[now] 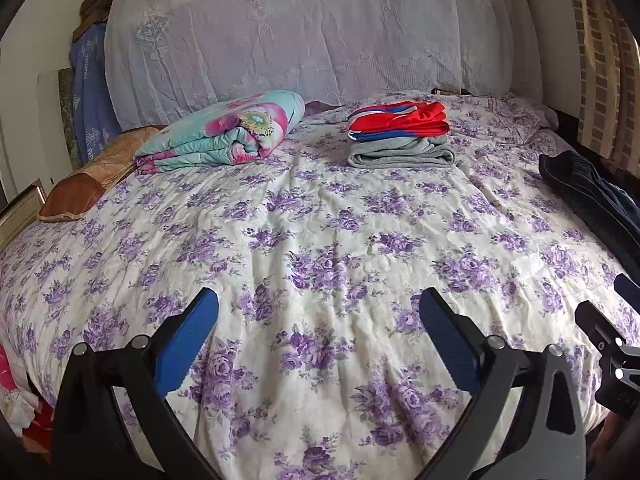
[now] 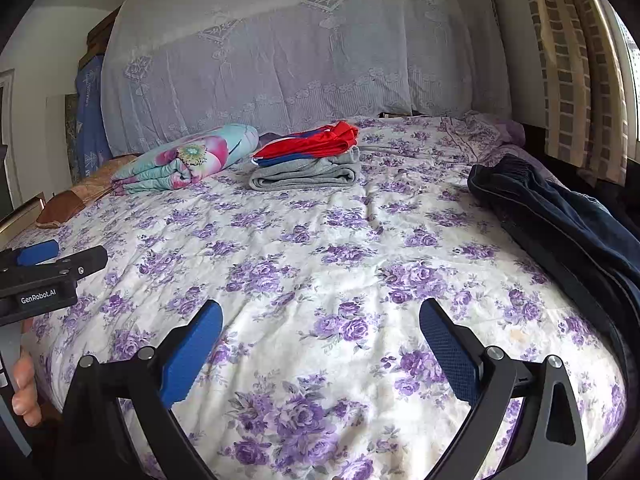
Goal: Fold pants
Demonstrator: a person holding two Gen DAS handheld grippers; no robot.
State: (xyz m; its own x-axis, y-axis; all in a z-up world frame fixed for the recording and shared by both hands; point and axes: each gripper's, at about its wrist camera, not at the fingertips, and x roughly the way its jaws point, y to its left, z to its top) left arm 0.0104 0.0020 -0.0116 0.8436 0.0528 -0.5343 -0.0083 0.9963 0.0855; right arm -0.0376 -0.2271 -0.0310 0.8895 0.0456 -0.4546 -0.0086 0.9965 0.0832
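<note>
Dark navy pants (image 2: pixel 560 216) lie unfolded and rumpled along the bed's right edge; they also show in the left wrist view (image 1: pixel 588 188). My left gripper (image 1: pixel 318 304) is open and empty, hovering over the floral sheet near the bed's front. My right gripper (image 2: pixel 320 316) is open and empty, to the left of the pants and apart from them. The left gripper's body shows at the left of the right wrist view (image 2: pixel 44 272). A stack of folded clothes, red-blue (image 1: pixel 400 120) over grey (image 1: pixel 400 152), sits far back; it also shows in the right wrist view (image 2: pixel 308 160).
The bed carries a purple floral sheet (image 1: pixel 320 216). A folded turquoise floral quilt (image 1: pixel 224 132) and a brown pillow (image 1: pixel 92 176) lie at the back left. A lace-covered headboard (image 1: pixel 320 32) stands behind. A curtain (image 2: pixel 576 72) hangs at the right.
</note>
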